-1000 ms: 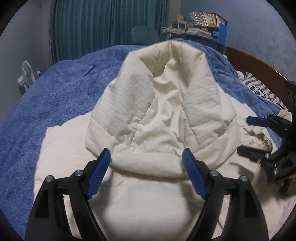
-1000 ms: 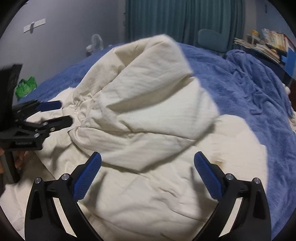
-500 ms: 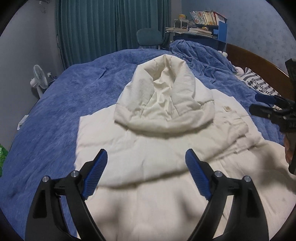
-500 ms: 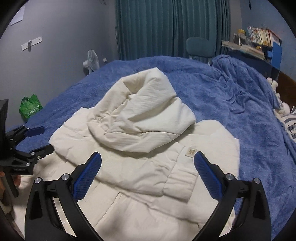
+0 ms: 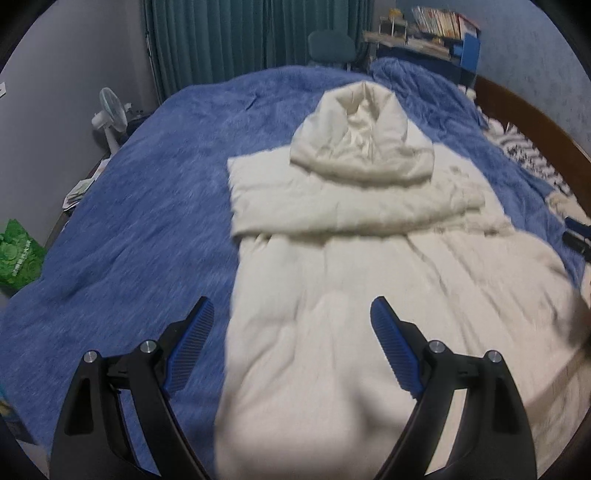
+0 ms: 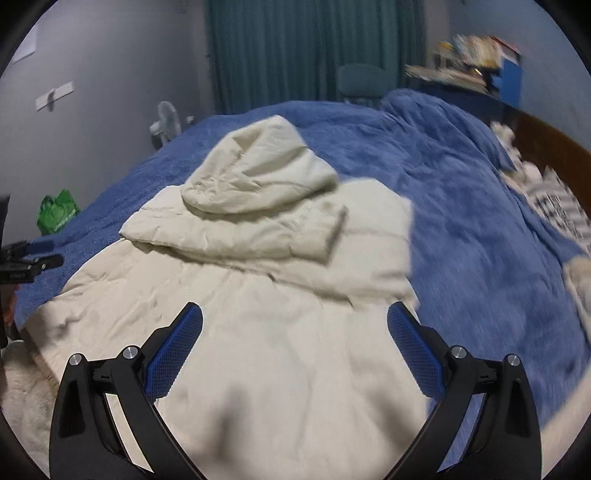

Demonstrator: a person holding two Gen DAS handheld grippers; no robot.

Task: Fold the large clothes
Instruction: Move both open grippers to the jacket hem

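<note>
A large cream hooded coat point(image 5: 332, 266) point(image 6: 258, 302) lies flat on a blue bedspread point(image 5: 147, 221) point(image 6: 461, 221). Its hood point(image 5: 362, 140) point(image 6: 255, 173) rests at the far end, and a sleeve is folded across the chest below the hood. My left gripper point(image 5: 291, 339) hangs open above the coat's near left edge with nothing between its fingers. Over the coat's lower part my right gripper point(image 6: 295, 343) is also open and empty. In the right wrist view the left gripper shows at the left border; in the left wrist view the right gripper's tip shows at the right border.
A wooden headboard point(image 5: 535, 118) with striped bedding point(image 5: 528, 155) runs along the right. A standing fan point(image 5: 110, 118), a green bag point(image 5: 18, 254), teal curtains point(image 5: 240, 37), a chair point(image 5: 332, 44) and a cluttered shelf point(image 5: 436, 26) surround the bed.
Both grippers have pulled back and up from the hood toward the coat's lower part. The hood, close and raised a second ago, now lies flat at the far end.
</note>
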